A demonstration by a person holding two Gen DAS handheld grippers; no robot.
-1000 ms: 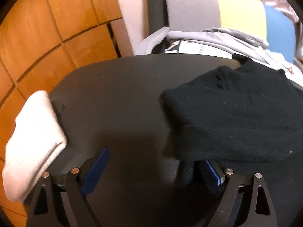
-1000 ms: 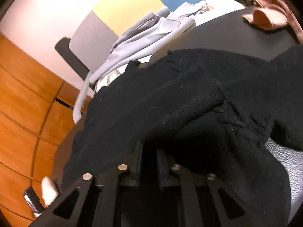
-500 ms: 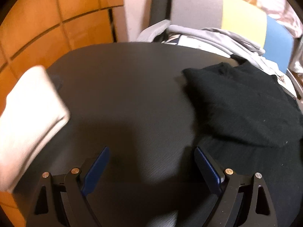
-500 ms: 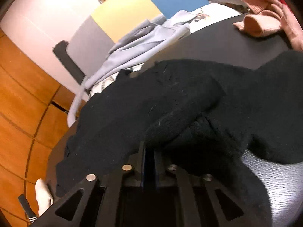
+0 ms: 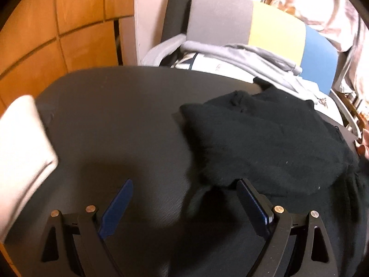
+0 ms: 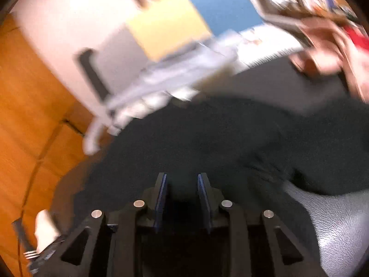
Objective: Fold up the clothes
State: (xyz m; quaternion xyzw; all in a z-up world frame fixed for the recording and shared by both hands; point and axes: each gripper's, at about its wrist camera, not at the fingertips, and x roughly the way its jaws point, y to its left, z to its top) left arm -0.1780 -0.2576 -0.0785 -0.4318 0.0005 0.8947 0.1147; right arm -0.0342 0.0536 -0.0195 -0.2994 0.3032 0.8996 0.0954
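Dark table [image 5: 129, 120] carries the black knit sweater [image 5: 265, 143] bunched on its right half; left hand-held gripper [image 5: 184, 198] wide open and empty, right hand-held gripper [image 6: 182, 194] part-open, gripping nothing, so between grasps, needs a hem or sleeve edge next.

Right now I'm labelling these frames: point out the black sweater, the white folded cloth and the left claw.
black sweater [image 5: 265, 143], left wrist view, middle of the top fold.
white folded cloth [image 5: 20, 143], left wrist view, its flat upper face.
left claw [image 5: 184, 198], left wrist view, between its fingertips.
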